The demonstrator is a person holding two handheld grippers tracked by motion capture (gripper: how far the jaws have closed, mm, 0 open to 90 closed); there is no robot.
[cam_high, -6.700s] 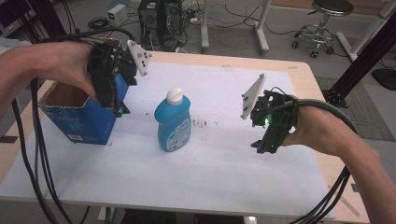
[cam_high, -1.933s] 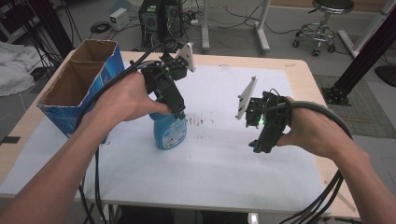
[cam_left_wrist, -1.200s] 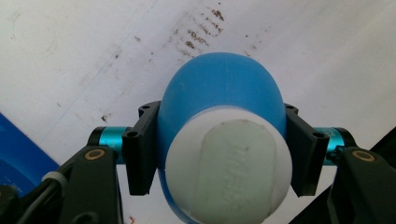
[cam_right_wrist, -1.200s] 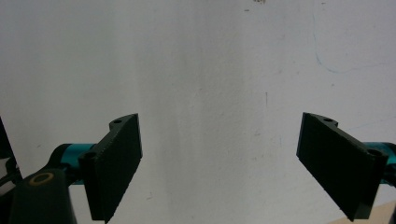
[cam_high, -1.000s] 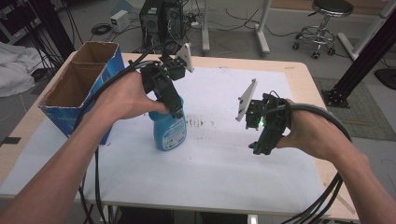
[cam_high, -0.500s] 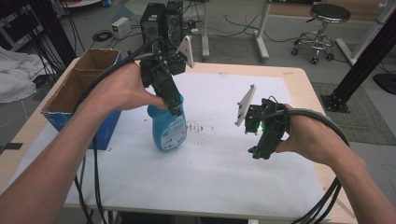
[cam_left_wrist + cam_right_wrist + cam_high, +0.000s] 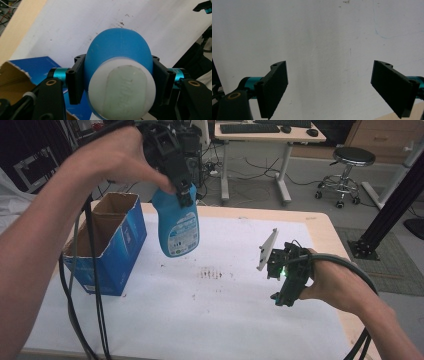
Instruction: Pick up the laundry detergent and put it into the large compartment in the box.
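The left gripper (image 7: 181,187) has its jaws clamped on the neck of a blue detergent bottle (image 7: 176,224), just under the white cap (image 7: 122,90), and holds it hanging upright in the air, clear of the counter (image 7: 220,320) and just beside the open blue cardboard box (image 7: 107,247). To my eye this is the carry stage: the bottle looks bound for the box, so the next move would be to swing it left over the opening and lower it straight between the flaps. I can see brown inner walls, but the box's bottom is hidden, so I cannot tell what it holds. The right gripper (image 7: 285,282) hovers low over the white counter, jaws spread wide, holding nothing.
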